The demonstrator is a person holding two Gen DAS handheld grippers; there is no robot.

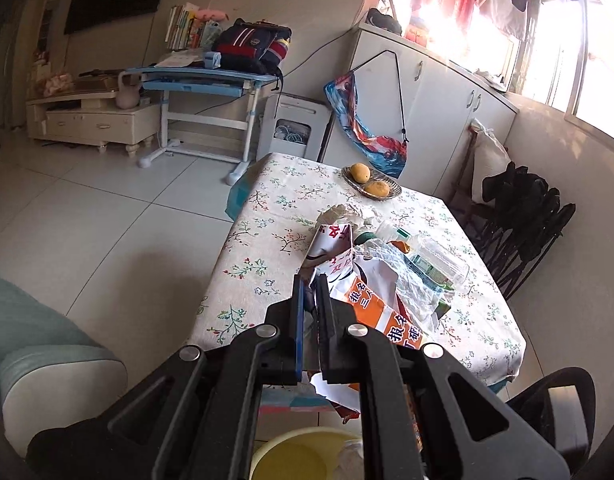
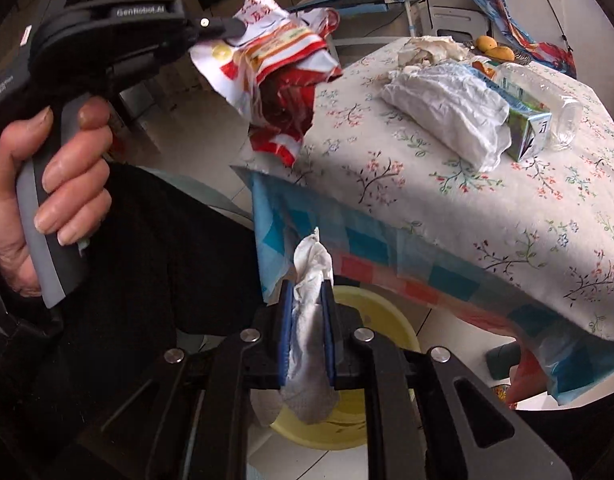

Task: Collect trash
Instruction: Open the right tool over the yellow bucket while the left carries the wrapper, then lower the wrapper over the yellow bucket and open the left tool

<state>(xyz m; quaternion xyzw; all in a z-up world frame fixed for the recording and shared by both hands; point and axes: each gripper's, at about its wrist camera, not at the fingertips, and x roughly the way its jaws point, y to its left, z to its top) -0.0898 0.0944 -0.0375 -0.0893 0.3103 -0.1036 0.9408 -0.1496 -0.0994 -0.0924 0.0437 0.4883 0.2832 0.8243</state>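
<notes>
A: What is seen nearest the lens in the right wrist view?

B: The right claw is seen at the bottom centre, clamped on a crumpled white tissue, which sticks out above and below the blue pads. Directly beneath it, a yellow basin is seen on the tiled floor.

A: And the left claw?

B: In the left wrist view the left claw is seen at lower centre with its fingers drawn together on a crumpled red, orange and white wrapper. In the right wrist view the same wrapper is seen at upper centre, hanging in the air off the desk's edge, and a hand is wrapped around the grey handle at the left of the frame.

A: What is left on the desk?

B: On the flowered tablecloth, at upper right of the right wrist view, a white crumpled plastic bag is seen, with a green carton touching its right side and a clear plastic bottle lying just behind the carton. More crumpled paper is seen further back.

A: And beyond that?

B: A dish holding two yellow fruits is seen at the desk's far end. A blue study table with a backpack on it is seen by the far wall, at upper left of the left wrist view.
</notes>
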